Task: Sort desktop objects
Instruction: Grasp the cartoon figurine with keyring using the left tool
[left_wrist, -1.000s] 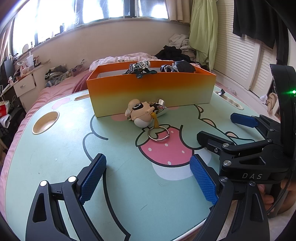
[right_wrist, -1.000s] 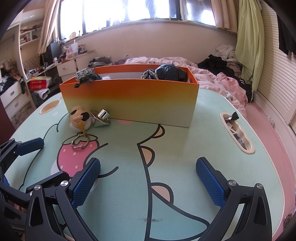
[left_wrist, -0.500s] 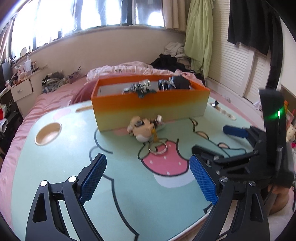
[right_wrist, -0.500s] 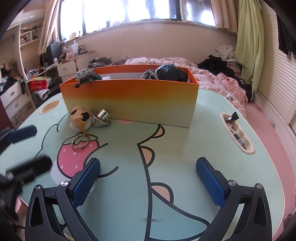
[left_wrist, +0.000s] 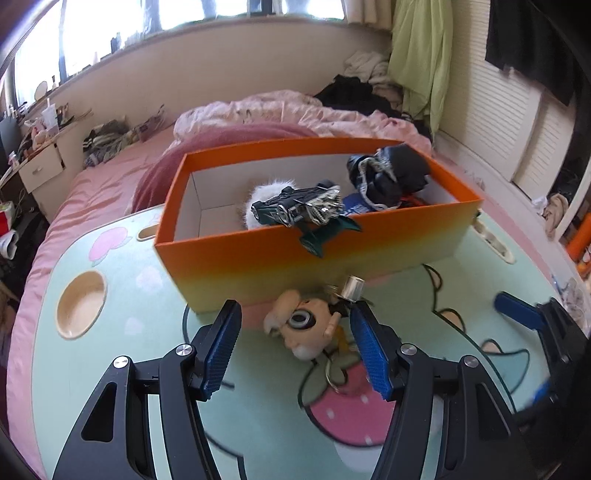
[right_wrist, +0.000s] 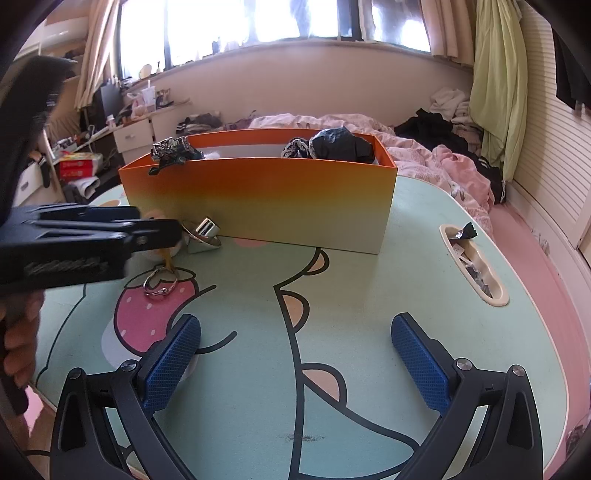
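A cluttered bedroom with a pink bed (left_wrist: 110, 177) lies behind a mint-green cartoon table (right_wrist: 351, 288). On the table stands an orange box (left_wrist: 295, 258) already holding a toy car (left_wrist: 299, 208) that hangs over its near wall, something white and furry, and a dark bundle (left_wrist: 391, 177).

The left gripper (left_wrist: 295, 347) points down at a small doll keychain (left_wrist: 306, 326), which lies between its blue pads just ahead of them, against the foot of the box. Its jaws are closing, the pads not yet pressing the doll. A metal ring (right_wrist: 160, 284) lies on the table on the near side of the doll, and a shiny silver piece (right_wrist: 205, 236) sits just right of it.

The right gripper (right_wrist: 295, 362) hovers over bare table with its jaws wide apart and nothing between them, the box well ahead.
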